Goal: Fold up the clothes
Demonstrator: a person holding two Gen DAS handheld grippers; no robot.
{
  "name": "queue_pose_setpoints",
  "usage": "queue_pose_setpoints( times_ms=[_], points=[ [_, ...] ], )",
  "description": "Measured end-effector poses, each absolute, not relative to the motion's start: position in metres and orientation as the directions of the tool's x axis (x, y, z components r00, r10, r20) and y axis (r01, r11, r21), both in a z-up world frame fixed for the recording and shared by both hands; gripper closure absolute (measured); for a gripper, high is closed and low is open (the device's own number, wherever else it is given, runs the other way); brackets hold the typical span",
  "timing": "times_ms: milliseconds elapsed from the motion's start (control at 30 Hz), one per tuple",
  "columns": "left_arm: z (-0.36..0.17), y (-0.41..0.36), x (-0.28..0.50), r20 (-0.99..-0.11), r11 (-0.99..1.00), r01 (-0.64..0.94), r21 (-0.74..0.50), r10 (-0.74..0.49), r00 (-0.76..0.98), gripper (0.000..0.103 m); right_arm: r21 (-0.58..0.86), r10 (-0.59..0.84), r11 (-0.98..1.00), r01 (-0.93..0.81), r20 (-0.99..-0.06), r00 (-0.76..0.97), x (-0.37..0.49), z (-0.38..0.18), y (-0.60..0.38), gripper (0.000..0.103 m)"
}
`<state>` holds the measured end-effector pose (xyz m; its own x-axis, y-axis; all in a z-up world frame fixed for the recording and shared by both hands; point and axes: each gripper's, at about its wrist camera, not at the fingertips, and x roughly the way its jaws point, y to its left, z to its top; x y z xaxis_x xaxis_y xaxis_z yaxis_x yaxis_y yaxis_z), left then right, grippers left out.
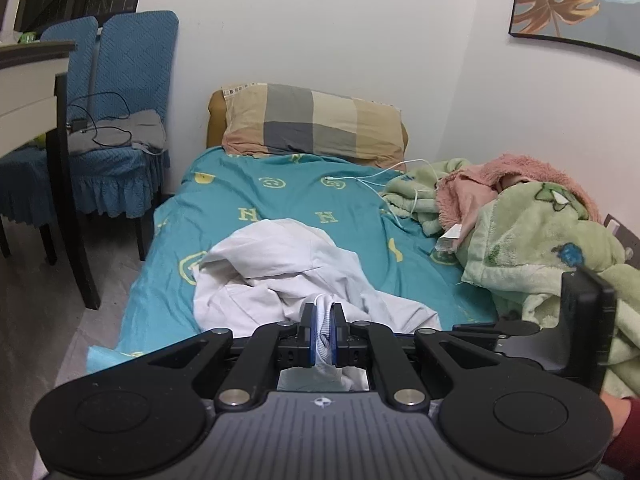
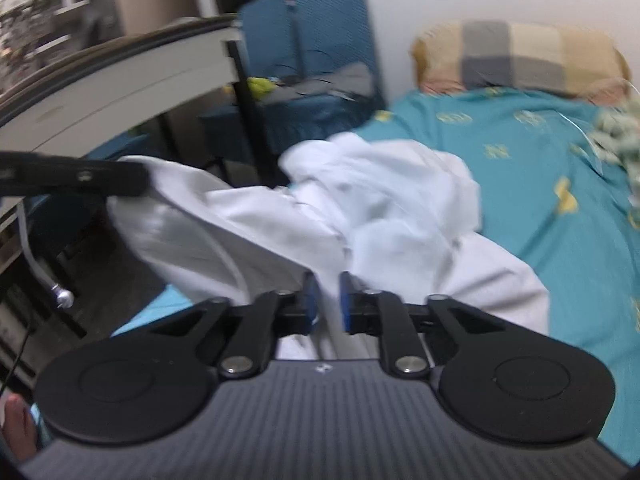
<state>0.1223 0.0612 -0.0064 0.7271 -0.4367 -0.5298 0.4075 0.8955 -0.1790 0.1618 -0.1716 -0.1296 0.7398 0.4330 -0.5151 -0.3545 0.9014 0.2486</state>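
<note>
Gripping a ribbed white edge of the garment (image 1: 280,268), my left gripper (image 1: 322,312) has its blue pads (image 1: 310,328) pressed tight on the cloth, which bunches up between them. My right gripper (image 2: 329,294) is clamped too: a strip of the same white fabric runs between its jaws, with only a narrow gap that the cloth fills. That view is blurred, so I cannot tell which part of the garment it has.

The white garment lies crumpled on the teal bedsheet (image 1: 296,188), near the foot end of the bed, its near edges lifted toward both tools. In the right wrist view part of it hangs over the bed's left side, by the dark table leg (image 2: 250,108).

A checked pillow (image 1: 316,122) sits at the head of the bed against the wall. A green blanket (image 1: 532,240) and a pink one (image 1: 472,188) are heaped along the right side, with a white cable (image 1: 384,176) trailing beside them. Blue-covered chairs (image 1: 120,80) stand left of the bed.
</note>
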Motion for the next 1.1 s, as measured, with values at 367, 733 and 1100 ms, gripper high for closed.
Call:
queue_pose_setpoints(
  times_ms=[367,733,1100],
  points=[
    [-0.012,0.062,0.129,-0.521,0.905,0.377,-0.197,-0.422,0.742,0.096,0.392,0.399,0.881,-0.265,-0.314,0.862,0.143,-0.101,-0.211,0.099],
    [-0.01,0.061,0.123,-0.522,0.885,0.42,-0.201,-0.459,0.719,0.096,0.164,0.513,0.856,-0.49,-0.385,0.767,0.12,-0.104,-0.156,0.074],
    [-0.014,0.056,0.12,-0.54,0.85,0.496,-0.179,-0.506,0.673,0.096,0.036,0.526,0.824,-0.566,-0.423,0.738,0.148,-0.096,-0.132,0.058]
  ],
)
